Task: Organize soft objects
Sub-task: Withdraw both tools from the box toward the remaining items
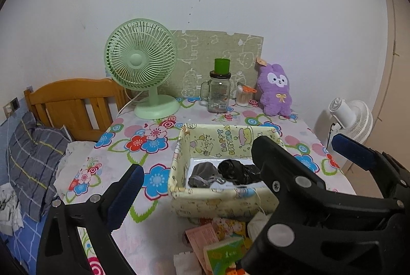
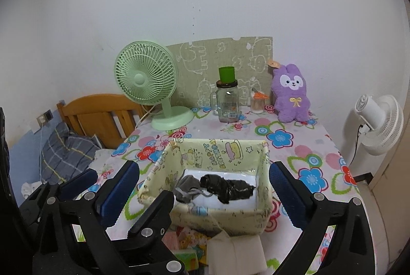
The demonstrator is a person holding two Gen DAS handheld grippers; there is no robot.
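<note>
Fingers of both grippers stand spread wide over the near end of the flowered tabletop [image 2: 315, 147], with nothing between them. The left gripper [image 1: 238, 167] points forward and somewhat down toward the fabric basket [image 1: 223, 200]; its left finger [image 1: 125, 188] shows a blue pad, and its other finger rises at the right of the left wrist view. In that same view the black frame of the right gripper crosses the lower right and covers the basket's right corner. The right gripper [image 2: 205, 185] is tilted down in much the same way, its two blue-padded fingers [image 2: 287, 188] standing on either side of the basket, clear of its walls. The left gripper's black frame lies at the lower left of the right wrist view.

The basket is pale yellow with cartoon print and sits in the middle of the tabletop. Inside it, on a white lining, lie a grey drawstring pouch [image 2: 185, 188] and, touching it on the right, a crumpled black bundle [image 2: 225, 188]. A purple plush rabbit [image 2: 292, 95] sits upright at the far edge against the wall, well apart from the basket. Beside it stand a glass jar [image 2: 226, 103] with a green cup on its lid and a green desk fan [image 2: 146, 80]. Small packets and a white pad [image 2: 238, 252] lie just in front of the basket.
</note>
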